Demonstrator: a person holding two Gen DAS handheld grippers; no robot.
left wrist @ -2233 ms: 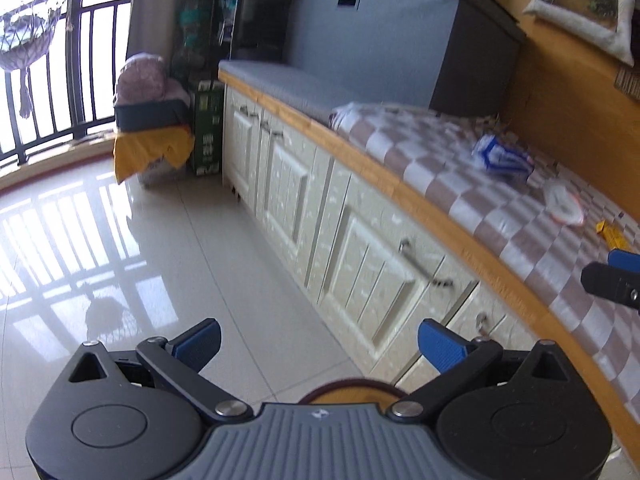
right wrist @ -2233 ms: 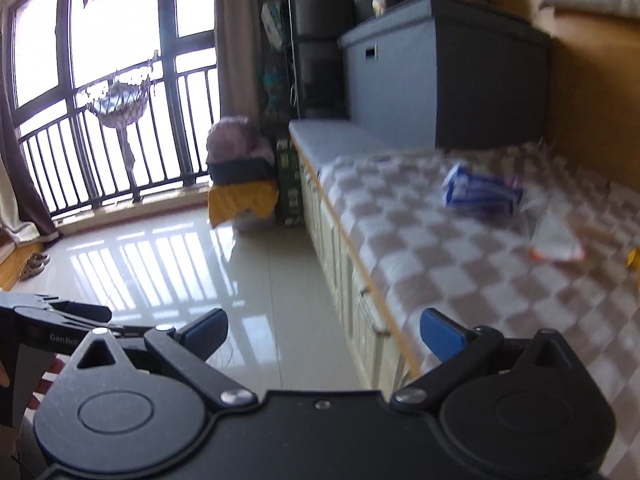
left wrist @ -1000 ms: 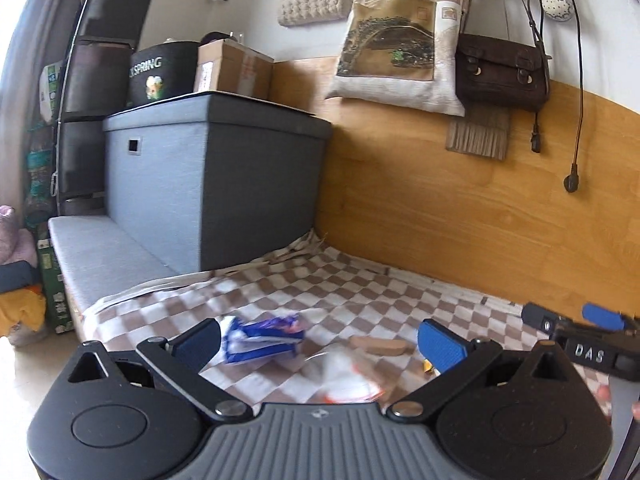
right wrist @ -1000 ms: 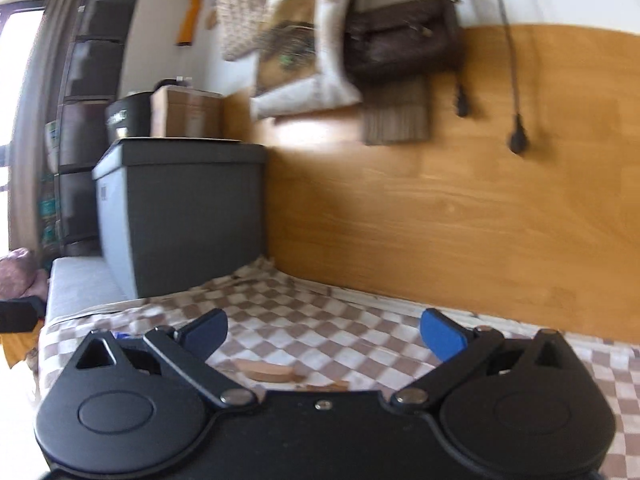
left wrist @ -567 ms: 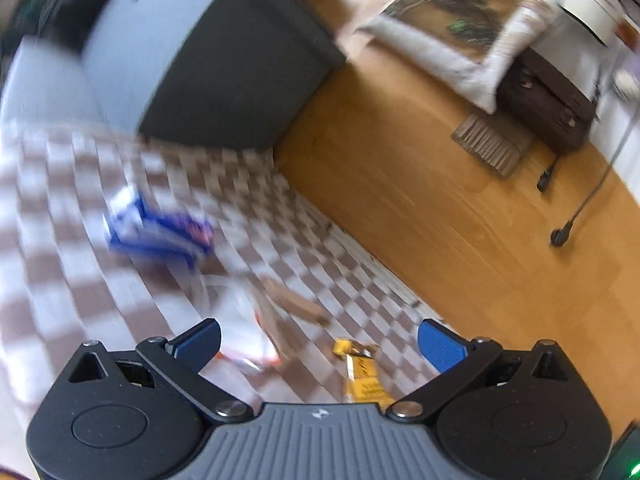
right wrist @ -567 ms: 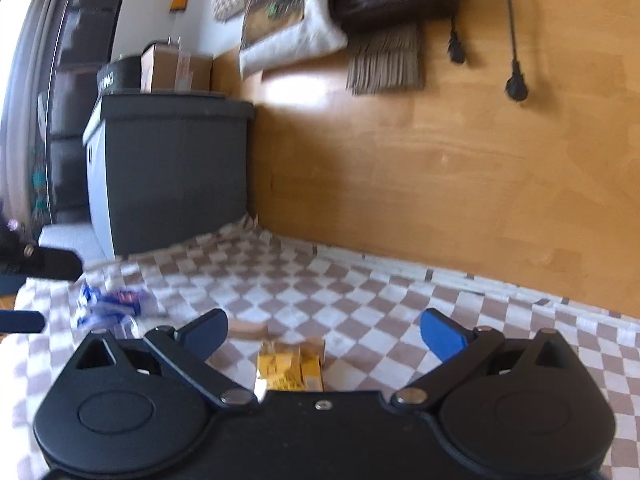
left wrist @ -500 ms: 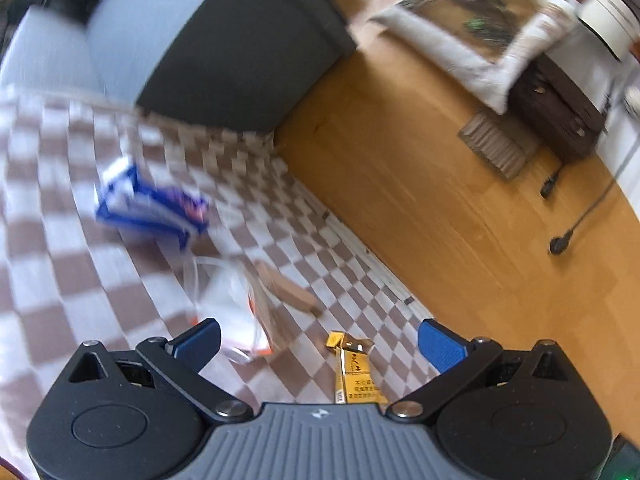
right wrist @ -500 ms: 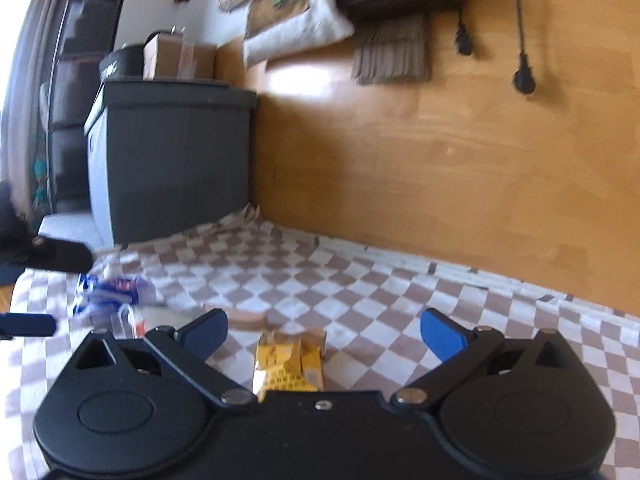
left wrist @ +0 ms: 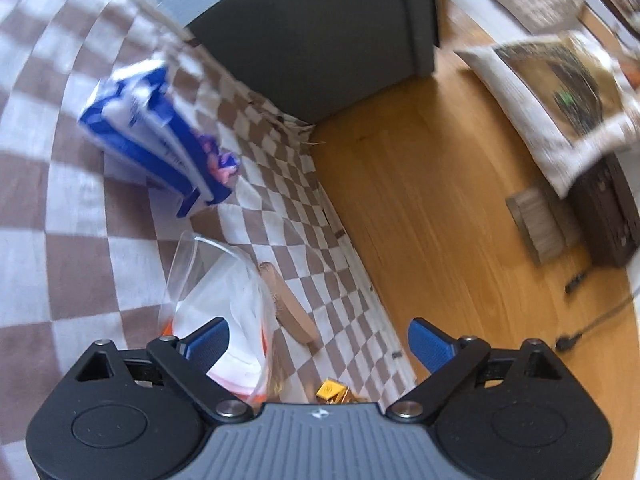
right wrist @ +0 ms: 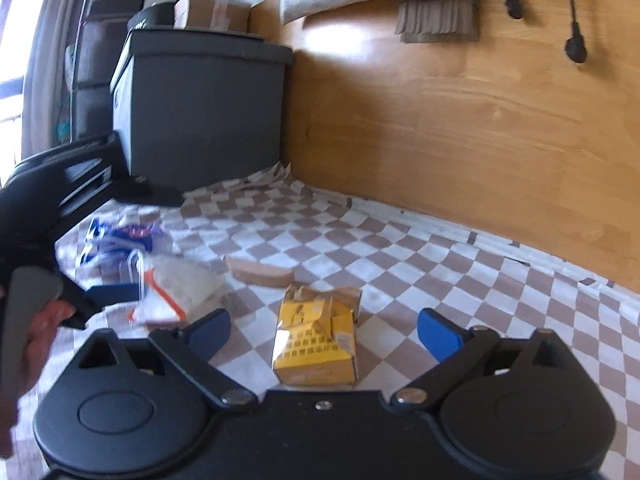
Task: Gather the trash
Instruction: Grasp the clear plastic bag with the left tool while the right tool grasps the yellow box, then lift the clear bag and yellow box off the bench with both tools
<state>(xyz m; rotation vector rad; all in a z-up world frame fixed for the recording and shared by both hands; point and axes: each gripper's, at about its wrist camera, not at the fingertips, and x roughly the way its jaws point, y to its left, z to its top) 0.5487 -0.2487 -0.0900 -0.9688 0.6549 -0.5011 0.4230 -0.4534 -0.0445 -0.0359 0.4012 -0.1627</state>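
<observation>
Left wrist view, rolled and partly blurred: my left gripper (left wrist: 318, 338) has its blue-padded jaws wide but closing, with nothing clamped. The crinkled clear plastic bag (left wrist: 218, 300), white inside with an orange edge, lies under and just past the left pad; I cannot tell whether that pad touches it. Beside it rests a flat, rounded tan strip (left wrist: 290, 310). Further off lies a glossy blue-and-white wrapper (left wrist: 160, 140), crumpled. A corner of the yellow carton (left wrist: 332, 391) shows at the gripper body's edge. All sit on a brown-and-white checked cloth (left wrist: 60, 240), soft and slightly rucked, which meets a smooth wooden wall panel (left wrist: 420, 200); a dark grey box (left wrist: 320, 32) stands at the far end. Right wrist view: my right gripper (right wrist: 322, 334) also has its jaws wide and closing, holding nothing. The yellow carton, cardboard with a torn-open top, lies on the cloth between the pads, touching neither. The tan strip lies just beyond it, the plastic bag to the left, the blue wrapper beyond that. The left gripper, in a hand (right wrist: 34, 332), reaches over the bag.
</observation>
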